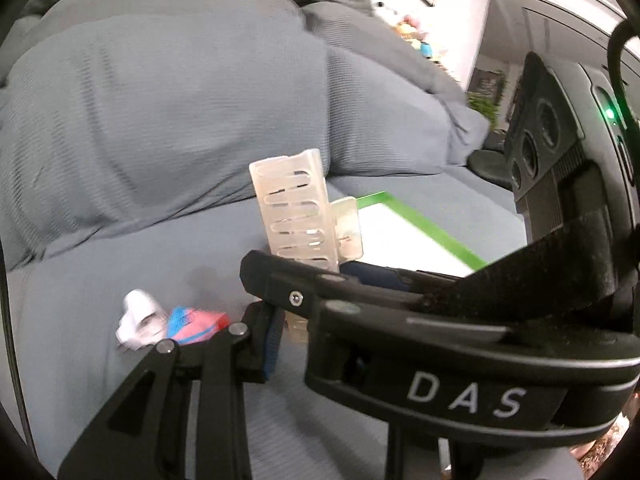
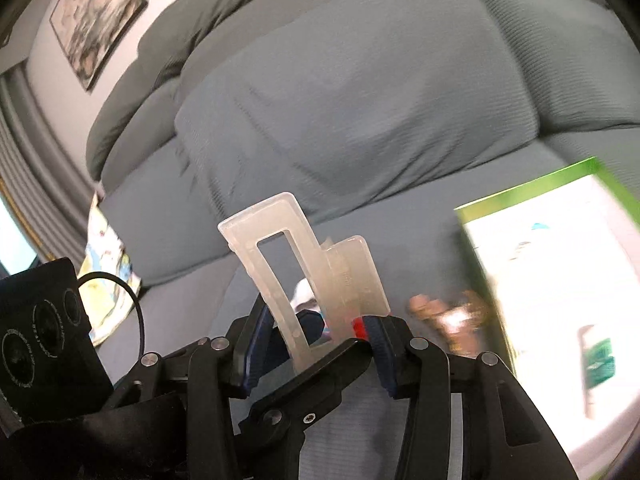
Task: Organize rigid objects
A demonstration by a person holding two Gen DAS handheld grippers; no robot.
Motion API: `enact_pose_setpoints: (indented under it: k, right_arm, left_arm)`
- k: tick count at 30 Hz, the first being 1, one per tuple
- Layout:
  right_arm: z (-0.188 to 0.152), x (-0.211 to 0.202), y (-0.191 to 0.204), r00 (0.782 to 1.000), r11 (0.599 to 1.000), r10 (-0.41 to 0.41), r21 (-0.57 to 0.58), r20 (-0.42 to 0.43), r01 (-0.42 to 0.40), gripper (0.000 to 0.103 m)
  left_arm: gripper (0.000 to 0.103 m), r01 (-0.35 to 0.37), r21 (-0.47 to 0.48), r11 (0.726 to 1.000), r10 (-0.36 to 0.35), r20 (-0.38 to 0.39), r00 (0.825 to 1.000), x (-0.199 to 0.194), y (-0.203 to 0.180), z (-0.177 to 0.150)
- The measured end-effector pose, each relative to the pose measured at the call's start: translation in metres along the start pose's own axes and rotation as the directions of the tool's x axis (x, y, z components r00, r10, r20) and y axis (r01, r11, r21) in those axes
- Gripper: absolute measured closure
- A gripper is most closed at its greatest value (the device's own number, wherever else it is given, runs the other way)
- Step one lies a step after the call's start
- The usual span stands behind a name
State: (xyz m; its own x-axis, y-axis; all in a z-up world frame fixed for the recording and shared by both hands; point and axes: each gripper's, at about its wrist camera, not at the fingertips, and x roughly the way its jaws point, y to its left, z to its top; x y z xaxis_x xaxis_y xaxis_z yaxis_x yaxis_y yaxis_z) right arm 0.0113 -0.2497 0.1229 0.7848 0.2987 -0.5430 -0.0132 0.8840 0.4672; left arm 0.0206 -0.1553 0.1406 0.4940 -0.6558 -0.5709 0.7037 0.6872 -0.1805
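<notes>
A translucent plastic clip-like piece (image 1: 298, 204) stands upright between both grippers above the grey sofa seat; it also shows in the right wrist view (image 2: 308, 276). My left gripper (image 1: 296, 320) is shut on its lower end. My right gripper (image 2: 316, 344) also has its fingers around the piece's base, and its body crosses the left wrist view from the right. A white object (image 1: 138, 318) and a pink-and-blue object (image 1: 196, 324) lie on the seat to the left.
A white box with green edges (image 1: 412, 236) lies on the seat to the right, also in the right wrist view (image 2: 560, 280). A blurred brown object (image 2: 448, 316) lies beside it. Large grey cushions (image 1: 160, 120) stand behind. A colourful booklet (image 2: 108, 268) rests at the left.
</notes>
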Motion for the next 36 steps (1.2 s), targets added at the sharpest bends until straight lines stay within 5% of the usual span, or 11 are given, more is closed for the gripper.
enact_pose_setpoints:
  k: [12,24,27,30,34,36]
  right_arm:
    - [-0.003,-0.076,-0.044,0.968,0.974,-0.211,0.109,0.138,0.197,0.054]
    - [-0.013,-0.085,-0.100,0.942,0.916,-0.334,0.250,0.042,0.314,0.054]
    - [-0.013,-0.083,-0.109,0.933,0.896,-0.360,0.286,0.020,0.340,0.052]
    - [-0.013,-0.086,-0.113,0.914,0.871,-0.406,0.309,0.012,0.383,0.031]
    - [-0.011,-0.089,-0.110,0.909,0.864,-0.415,0.327,0.028,0.384,0.029]
    - [-0.009,-0.087,-0.103,0.912,0.870,-0.409,0.317,0.040,0.376,0.029]
  left_arm:
    - [0.079,0.225,0.056,0.973,-0.227,0.029,0.974,0.035,-0.062,0.008]
    - [0.078,0.352,-0.087,0.932,-0.358,-0.071,0.931,0.078,-0.089,-0.011]
    - [0.066,0.316,-0.109,0.943,-0.326,-0.099,0.940,0.078,-0.086,-0.012]
    - [0.047,0.283,-0.099,0.954,-0.292,-0.091,0.952,0.072,-0.083,-0.011]
    - [0.024,0.244,-0.096,0.965,-0.251,-0.065,0.966,0.052,-0.073,-0.012]
    - [0.022,0.199,-0.091,0.976,-0.204,-0.046,0.978,0.040,-0.063,-0.014]
